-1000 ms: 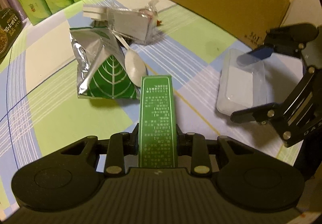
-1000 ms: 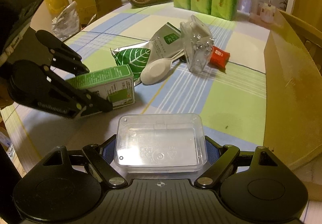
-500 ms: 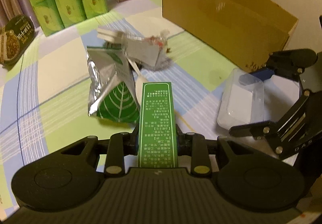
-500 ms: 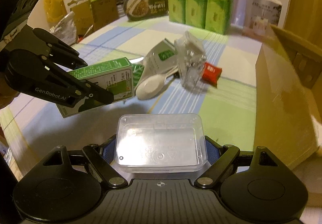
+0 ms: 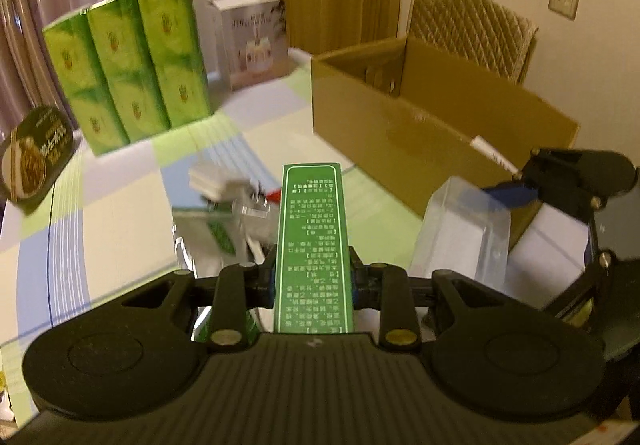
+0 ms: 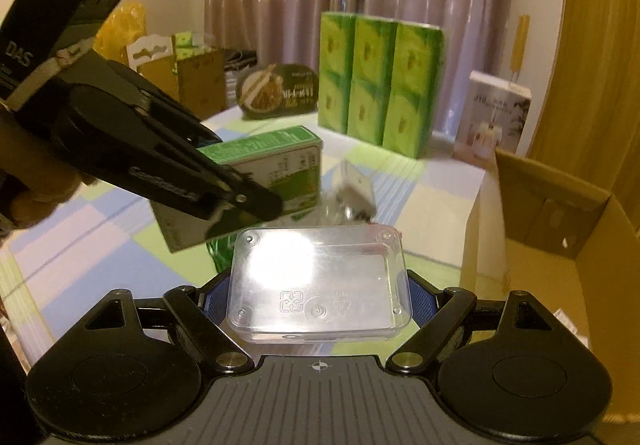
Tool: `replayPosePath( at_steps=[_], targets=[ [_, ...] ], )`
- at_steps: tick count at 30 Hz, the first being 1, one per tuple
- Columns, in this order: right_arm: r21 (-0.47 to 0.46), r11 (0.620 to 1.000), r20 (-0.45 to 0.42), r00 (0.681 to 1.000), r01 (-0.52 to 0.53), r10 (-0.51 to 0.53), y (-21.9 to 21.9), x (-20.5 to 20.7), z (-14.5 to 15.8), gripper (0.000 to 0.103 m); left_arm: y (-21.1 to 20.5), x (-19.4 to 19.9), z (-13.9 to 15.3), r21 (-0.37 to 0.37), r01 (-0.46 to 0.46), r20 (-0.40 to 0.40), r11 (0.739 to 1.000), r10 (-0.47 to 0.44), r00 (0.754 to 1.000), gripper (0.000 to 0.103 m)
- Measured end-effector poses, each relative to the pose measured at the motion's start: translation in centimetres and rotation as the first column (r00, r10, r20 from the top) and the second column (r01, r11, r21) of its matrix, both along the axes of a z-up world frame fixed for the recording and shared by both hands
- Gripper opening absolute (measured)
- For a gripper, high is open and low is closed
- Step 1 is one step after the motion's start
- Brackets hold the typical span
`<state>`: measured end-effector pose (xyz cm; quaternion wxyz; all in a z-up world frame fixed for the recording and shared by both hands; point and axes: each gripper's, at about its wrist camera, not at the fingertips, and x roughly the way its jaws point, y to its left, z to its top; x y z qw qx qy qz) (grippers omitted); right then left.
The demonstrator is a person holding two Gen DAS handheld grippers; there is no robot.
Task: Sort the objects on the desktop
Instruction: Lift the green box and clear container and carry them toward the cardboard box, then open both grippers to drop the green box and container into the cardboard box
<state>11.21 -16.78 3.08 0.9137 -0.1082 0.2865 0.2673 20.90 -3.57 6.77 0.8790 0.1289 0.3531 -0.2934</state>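
desktop objects sit around an open cardboard box (image 5: pixel 420 125) at the right edge of the checked tablecloth (image 5: pixel 120 213), with a stack of green tissue packs (image 5: pixel 128 65) at the far side and a white printed carton (image 5: pixel 252 37) beside it. the green carton (image 5: pixel 312 245) is off the table, clamped narrow side up between the closed-in jaws of the left gripper (image 5: pixel 312 281). the clear plastic box (image 6: pixel 320 285) is also in the air, gripped across its width by the widely spread jaws of the right gripper (image 6: pixel 320 293). blurred foil pouches (image 5: pixel 216 229) lie on the cloth beneath.
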Motion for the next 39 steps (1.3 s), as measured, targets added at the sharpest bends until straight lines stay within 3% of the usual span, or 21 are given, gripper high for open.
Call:
replayPosePath(
  at_steps=[10,13,16,20,28,39],
  targets=[
    [-0.065,0.984,0.085,0.984,0.164,-0.158,-5.0,2.0,5.0,0.083,-3.2,1.5,2.9,-0.057,0.034,0.056,0.998,-0.031,0.998,0.025],
    [-0.1,0.969,0.094,0.971,0.227,-0.218,-7.6,2.6,5.5,0.083,-5.3,1.4,3.3,-0.075,0.075,0.062,0.994,-0.07,0.996,0.025],
    [-0.058,0.96,0.058,0.96,0.275,-0.272,-10.2,3.4,6.2,0.083,-7.7,1.0,3.8,-0.097,0.121,0.07,0.988,-0.115,0.991,0.025],
    [-0.103,0.943,0.088,0.947,0.317,-0.309,-12.2,3.8,7.0,0.083,-11.1,0.7,4.5,-0.13,0.171,0.083,0.977,-0.161,0.983,0.025],
    [-0.136,0.916,0.063,0.926,0.378,-0.373,-16.4,3.9,5.9,0.083,-15.8,1.8,4.0,-0.175,0.223,0.067,0.959,-0.215,0.974,0.025],
    [-0.134,0.907,0.007,0.916,0.399,-0.401,-18.9,4.4,3.8,0.083,-20.6,2.3,1.2,-0.146,0.267,0.046,0.953,-0.263,0.964,0.026]
  ],
)
